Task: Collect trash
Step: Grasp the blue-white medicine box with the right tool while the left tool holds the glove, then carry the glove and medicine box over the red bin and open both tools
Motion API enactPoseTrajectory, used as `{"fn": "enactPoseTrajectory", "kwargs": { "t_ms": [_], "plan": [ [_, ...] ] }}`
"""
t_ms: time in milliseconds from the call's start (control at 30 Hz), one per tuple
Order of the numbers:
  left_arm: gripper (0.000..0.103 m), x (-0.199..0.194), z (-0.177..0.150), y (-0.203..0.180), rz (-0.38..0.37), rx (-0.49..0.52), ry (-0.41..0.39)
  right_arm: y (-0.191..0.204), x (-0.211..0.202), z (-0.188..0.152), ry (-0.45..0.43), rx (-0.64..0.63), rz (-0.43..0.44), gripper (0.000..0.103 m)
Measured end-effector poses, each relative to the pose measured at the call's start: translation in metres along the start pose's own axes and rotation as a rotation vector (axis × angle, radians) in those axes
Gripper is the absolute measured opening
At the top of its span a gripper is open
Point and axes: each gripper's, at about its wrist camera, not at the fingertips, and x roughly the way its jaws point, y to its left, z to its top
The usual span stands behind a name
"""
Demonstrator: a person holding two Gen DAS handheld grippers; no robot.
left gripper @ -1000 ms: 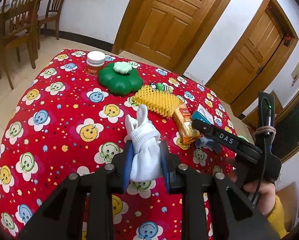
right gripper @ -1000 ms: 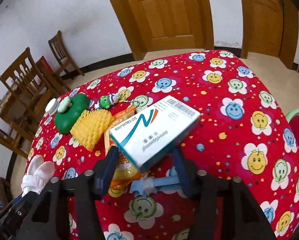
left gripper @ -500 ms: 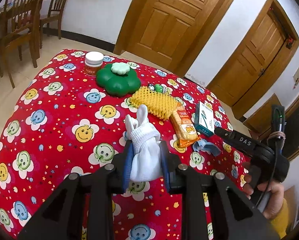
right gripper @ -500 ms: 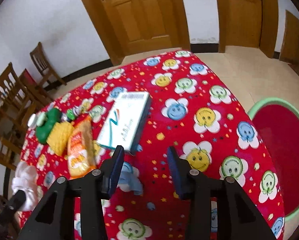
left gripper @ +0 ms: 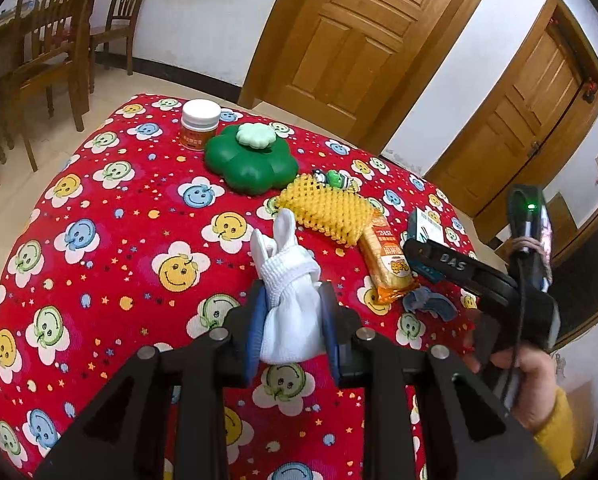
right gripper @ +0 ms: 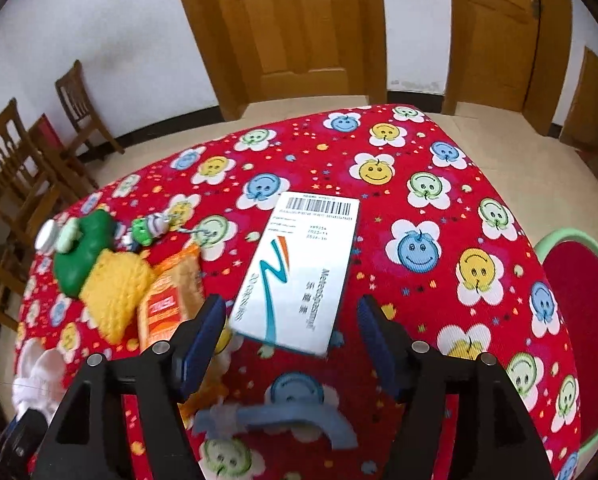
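My left gripper [left gripper: 291,312] is shut on a white sock [left gripper: 289,280] and holds it just above the red smiley tablecloth [left gripper: 99,240]. A white medicine box [right gripper: 303,264] with a barcode lies flat on the cloth. My right gripper [right gripper: 292,316] straddles its near end. Its jaws are opening and the pads do not press on the box. An orange snack packet [right gripper: 171,300], a yellow foam net [right gripper: 115,284] and a blue scrap [right gripper: 283,416] lie close by. In the left wrist view the right gripper [left gripper: 419,252] is at the right, in a hand.
A green flower-shaped container [left gripper: 251,162], a white-lidded jar [left gripper: 200,124] and a small green toy [left gripper: 333,178] stand at the table's far side. A red bin with a green rim [right gripper: 555,240] is on the floor to the right. Wooden chairs [left gripper: 39,52] stand at the left.
A second ago my right gripper held the box in the air; then the box lay on the cloth. The gripper has since come close over it with wider jaws. The left gripper kept still.
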Motion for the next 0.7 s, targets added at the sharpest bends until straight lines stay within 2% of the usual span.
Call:
{"fn": "enactPoseTrajectory", "kwargs": {
  "t_ms": [67,100,133,367,700],
  "plan": [
    [0.026,-0.001,0.0,-0.002,-0.002,0.003,-0.001,-0.002,0.003,0.0,-0.009,-0.006,-0.006,0.067],
    [0.026,-0.001,0.0,-0.002,-0.002,0.005,-0.002,-0.002,0.002,-0.001,-0.011,-0.014,-0.011,0.056],
    [0.026,-0.002,-0.001,-0.004,-0.003,0.005,-0.003,-0.003,0.002,-0.002,-0.011,-0.017,-0.019,0.055],
    [0.026,-0.013,-0.004,-0.015,-0.023,0.01,-0.005,-0.02,-0.02,-0.007,-0.027,-0.002,0.048,0.054],
    [0.026,-0.034,-0.013,-0.05,-0.073,0.054,-0.014,-0.058,-0.088,-0.031,-0.104,0.005,0.102,0.054]
  ]
}}
